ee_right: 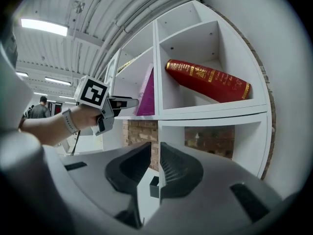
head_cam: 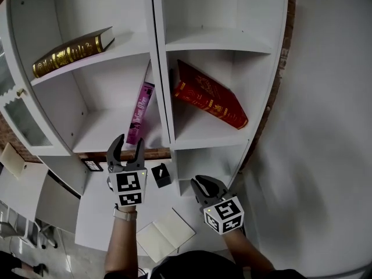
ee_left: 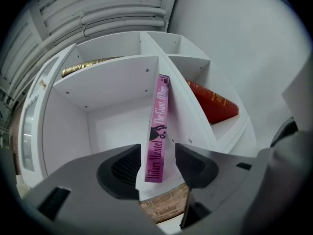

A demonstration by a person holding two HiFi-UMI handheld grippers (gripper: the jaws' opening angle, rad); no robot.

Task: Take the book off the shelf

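Lower centre of the head view: the left gripper (head_cam: 129, 140) and the right gripper (head_cam: 198, 184) have dark grey curved jaws, ribbed inside. Each carries a white cube (head_cam: 129, 189) with black square markers. A pale watch strap (head_cam: 124, 213) circles the left wrist.

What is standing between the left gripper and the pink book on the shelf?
Nothing visible. The left gripper has its jaws apart, lined up on either side of the pink book, with only open air in front of it. The book leans against the shelf divider, which is beside it, not in front.
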